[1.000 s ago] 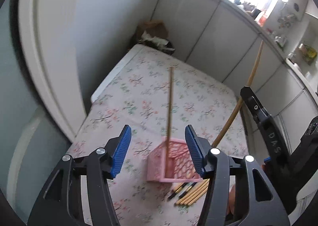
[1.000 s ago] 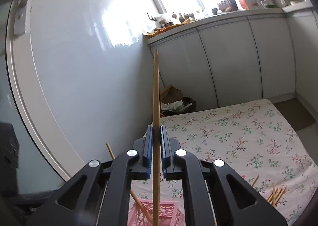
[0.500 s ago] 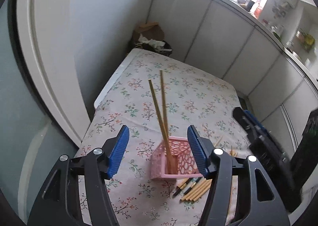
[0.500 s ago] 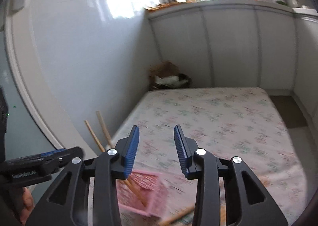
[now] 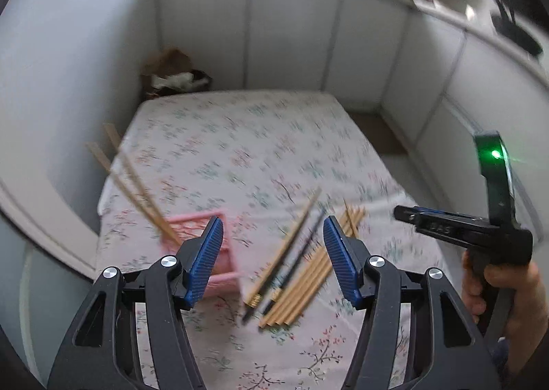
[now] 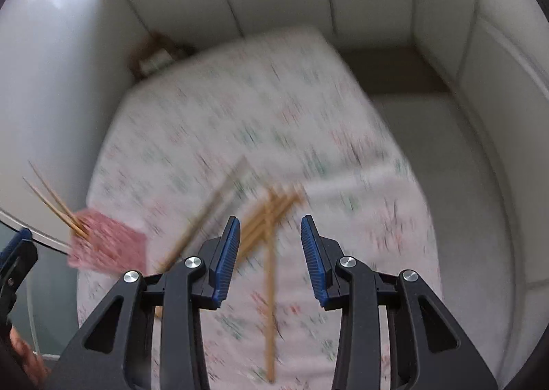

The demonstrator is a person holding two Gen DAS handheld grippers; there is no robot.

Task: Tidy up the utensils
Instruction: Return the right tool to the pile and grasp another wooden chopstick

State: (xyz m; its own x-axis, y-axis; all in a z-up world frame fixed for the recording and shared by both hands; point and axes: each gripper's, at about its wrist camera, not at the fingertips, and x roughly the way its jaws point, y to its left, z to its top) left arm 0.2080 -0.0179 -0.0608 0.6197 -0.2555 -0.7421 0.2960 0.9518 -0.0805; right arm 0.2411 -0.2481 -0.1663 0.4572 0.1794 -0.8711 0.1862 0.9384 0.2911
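**Sticks on the flowered cloth**

White walls stand around a surface (image 5: pixel 240 136) with a flowered cloth on it. Just ahead of the left tool (image 5: pixel 269 258) lies a bunch of chopsticks (image 5: pixel 302 273), most of them pale wood and one or two dark. To the left of that tool stands a pink basket (image 5: pixel 192 225) with two chopsticks (image 5: pixel 133 184) leaning out of it.

The left tool is wide and holds nothing. The right tool (image 6: pixel 269 254) is partly spread and holds nothing too. One loose chopstick (image 6: pixel 271 304) lies under its gap, pointing away from the tool.

These sticks look light, thin and stiff. They look smooth, so they may roll or slip. I think it is best to pinch one near its middle, across the stick, so it does not tip.

Both pictures are blurry. It is hard to count the sticks in the bunch. The left tool's blue pad hides part of the basket.
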